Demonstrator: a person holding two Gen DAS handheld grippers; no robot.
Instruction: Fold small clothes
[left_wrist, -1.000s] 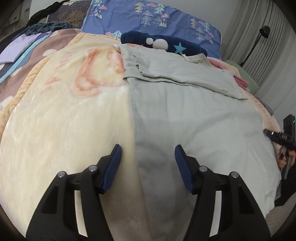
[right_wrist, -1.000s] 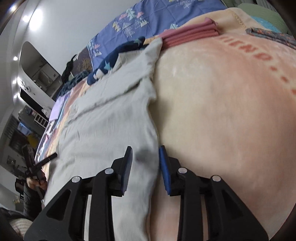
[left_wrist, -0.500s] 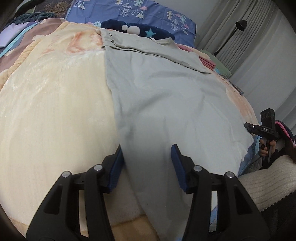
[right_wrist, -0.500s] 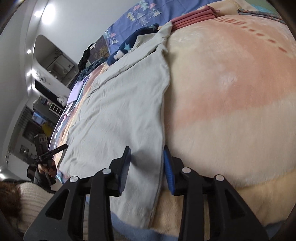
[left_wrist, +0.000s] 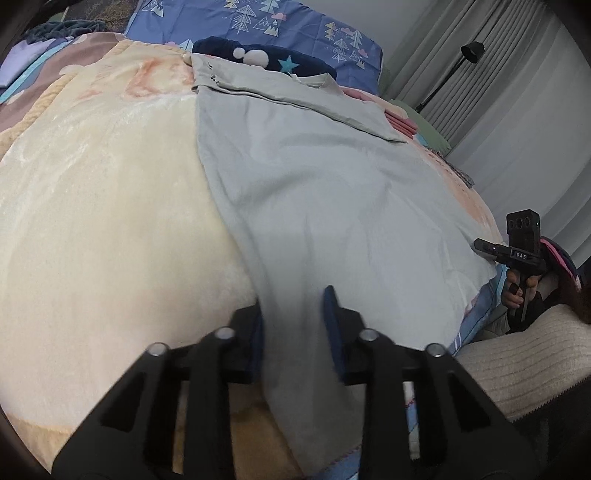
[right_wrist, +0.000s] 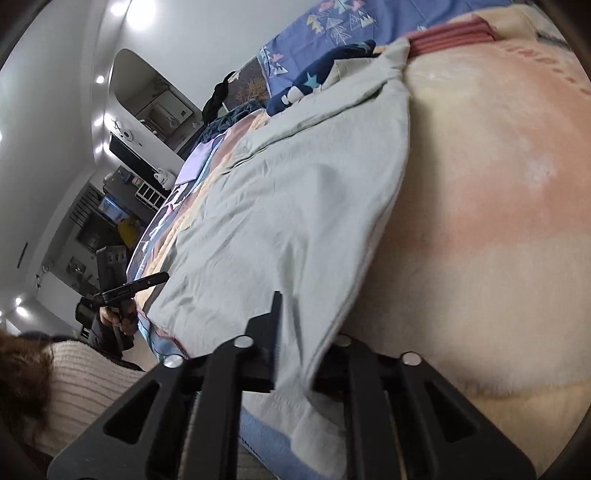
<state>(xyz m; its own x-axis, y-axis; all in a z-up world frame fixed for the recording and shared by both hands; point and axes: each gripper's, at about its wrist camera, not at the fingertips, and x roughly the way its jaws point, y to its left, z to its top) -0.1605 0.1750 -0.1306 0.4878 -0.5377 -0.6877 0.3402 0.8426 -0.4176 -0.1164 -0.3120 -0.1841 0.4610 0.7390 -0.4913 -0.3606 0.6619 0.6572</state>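
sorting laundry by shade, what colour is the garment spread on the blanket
Pale grey-green, plain, no print: the large flat cotton garment, shown best in the left wrist view.

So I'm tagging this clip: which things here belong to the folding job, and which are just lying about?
Part of the job:
- grey shirt, spread on the cream blanket
- left tongs, closing on its near hem
- right tongs, shut on its other hem corner

Lying about:
- navy star plush
- pink folded stack
- blue tree-print pillow
- floor lamp
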